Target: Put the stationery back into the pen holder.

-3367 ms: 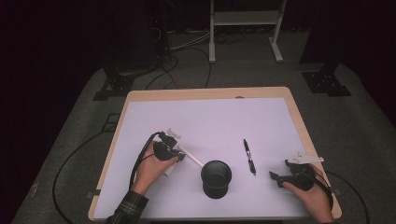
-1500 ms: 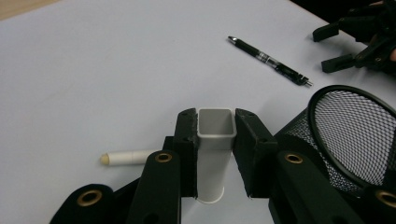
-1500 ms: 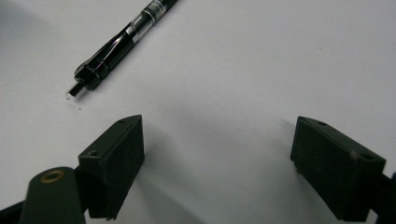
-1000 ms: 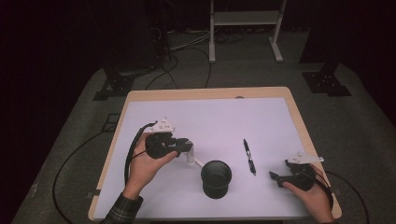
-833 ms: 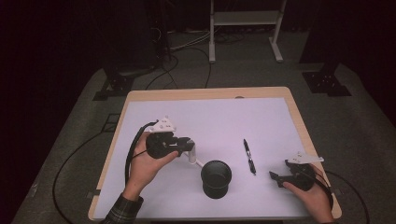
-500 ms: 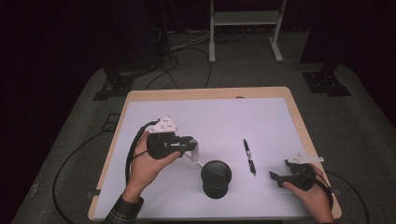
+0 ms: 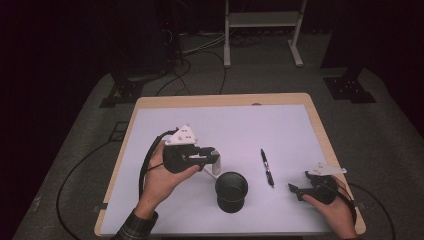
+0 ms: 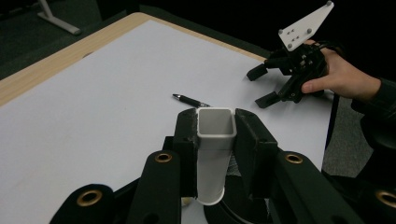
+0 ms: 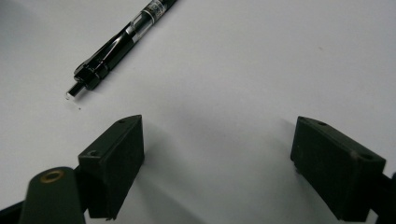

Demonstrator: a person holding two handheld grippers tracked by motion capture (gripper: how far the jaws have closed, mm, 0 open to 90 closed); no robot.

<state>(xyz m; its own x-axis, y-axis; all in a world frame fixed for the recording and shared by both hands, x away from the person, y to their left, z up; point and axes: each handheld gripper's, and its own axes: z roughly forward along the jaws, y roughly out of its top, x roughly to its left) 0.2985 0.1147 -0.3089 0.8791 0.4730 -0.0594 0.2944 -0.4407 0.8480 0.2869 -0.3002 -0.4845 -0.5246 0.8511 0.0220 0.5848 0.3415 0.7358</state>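
step: we judge we're carrying the white tube [image 8: 215,154] to the black cup [image 7: 231,191] to drop it in.
left tool [image 7: 212,156]: clamped on the white tube, one jaw on each flat side, open square end up in the left gripper view.
how to do it well: we should keep the grip firm, bring the tube's lower end over the cup mouth, stand it more upright, lower it inside the rim, and only then let go.
tube vs tool: between the jaws, sticking out above and below them.
tube vs cup: lower end just up-left of the rim, off the table [image 7: 280,125], not inside yet.
right tool [image 7: 295,189]: jaws apart, nothing between them, resting on the table.
pen [image 7: 266,167]: flat on the table between cup and right tool, untouched.
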